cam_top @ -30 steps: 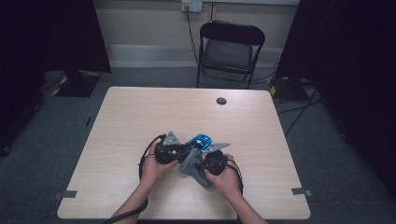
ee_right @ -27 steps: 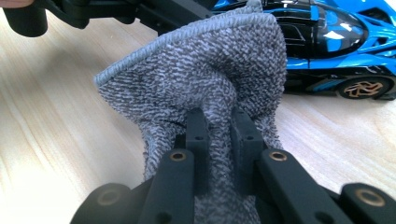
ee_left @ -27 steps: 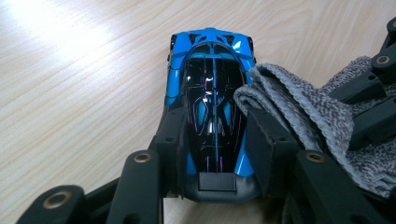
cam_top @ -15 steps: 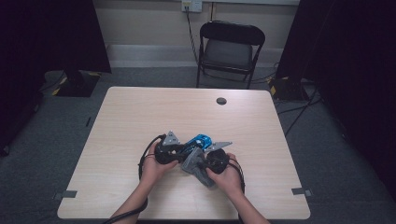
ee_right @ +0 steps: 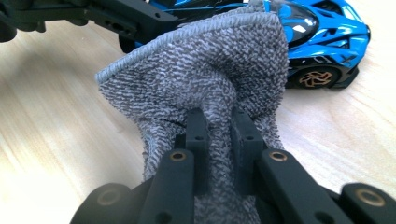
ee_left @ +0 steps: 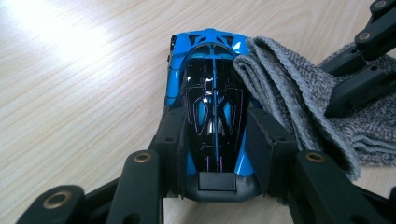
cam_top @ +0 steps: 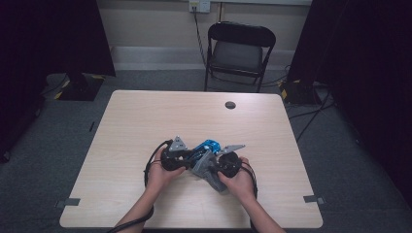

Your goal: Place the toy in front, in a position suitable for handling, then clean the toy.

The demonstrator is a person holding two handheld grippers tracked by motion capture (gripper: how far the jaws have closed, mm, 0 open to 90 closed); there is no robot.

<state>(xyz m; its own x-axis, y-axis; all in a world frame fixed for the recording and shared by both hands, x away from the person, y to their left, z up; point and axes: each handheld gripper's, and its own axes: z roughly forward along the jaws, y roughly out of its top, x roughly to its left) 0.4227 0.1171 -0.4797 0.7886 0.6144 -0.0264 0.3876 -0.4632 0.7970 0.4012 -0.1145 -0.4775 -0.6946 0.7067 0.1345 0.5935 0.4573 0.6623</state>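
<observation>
Nothing has shifted: left gripper (ee_left: 212,154) clamps the blue toy car (ee_left: 210,93), right gripper (ee_right: 219,135) pinches the grey cloth (ee_right: 205,70) against it.

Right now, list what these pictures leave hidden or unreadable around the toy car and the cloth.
- Blue toy car: in the left gripper view, its near end and flanks sit behind the left gripper; the grey cloth covers one side.
- Same car in the right gripper view: the cloth hides all but one end.
- Cloth's lower part: cut off by the bottom edge behind the right gripper.
- High view: car and cloth too small for detail, partly under both hands.
</observation>
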